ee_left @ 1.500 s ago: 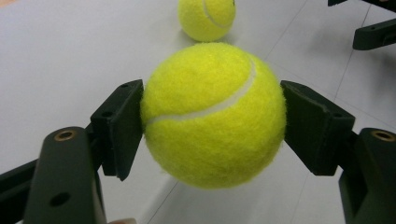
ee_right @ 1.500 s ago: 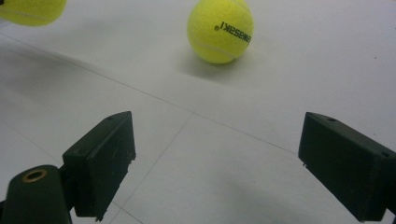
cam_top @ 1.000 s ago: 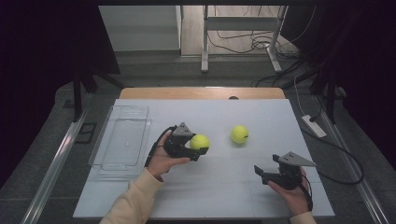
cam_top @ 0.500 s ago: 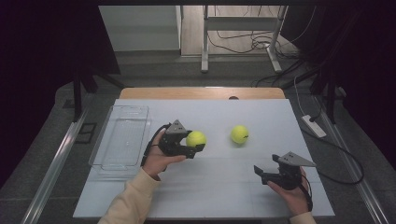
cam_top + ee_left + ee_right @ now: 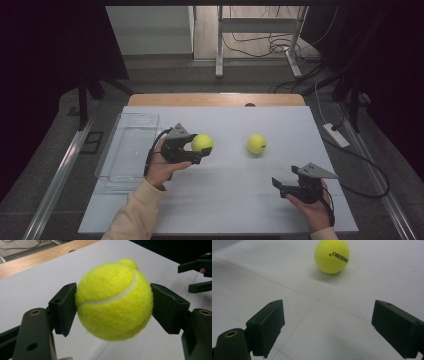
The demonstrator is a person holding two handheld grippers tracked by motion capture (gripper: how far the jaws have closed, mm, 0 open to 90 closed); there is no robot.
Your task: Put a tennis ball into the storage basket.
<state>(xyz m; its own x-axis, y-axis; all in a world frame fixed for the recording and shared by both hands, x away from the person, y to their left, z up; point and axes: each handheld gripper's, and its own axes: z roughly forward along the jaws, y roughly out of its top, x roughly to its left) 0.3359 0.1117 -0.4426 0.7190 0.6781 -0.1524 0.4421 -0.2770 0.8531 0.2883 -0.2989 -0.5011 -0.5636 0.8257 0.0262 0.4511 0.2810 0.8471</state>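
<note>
Left gripper (image 5: 196, 150): fingers (image 5: 63, 307) pinching a fuzzy yellow-green tennis ball (image 5: 113, 301) on both sides, ball lifted clear of the white bench (image 5: 225, 200), left of centre and just beside the clear plastic rectangular tray (image 5: 131, 127) at the left edge. Second yellow-green tennis ball (image 5: 256, 144) rests on the bench right of centre. Right gripper (image 5: 277, 186): fingers (image 5: 265, 323) spread, nothing between them, near the front right corner, pointed at the resting ball.

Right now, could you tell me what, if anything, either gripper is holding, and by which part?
The left gripper clamps a tennis ball across its middle, one pad on each side. The right gripper stands open, holding nothing.
</note>
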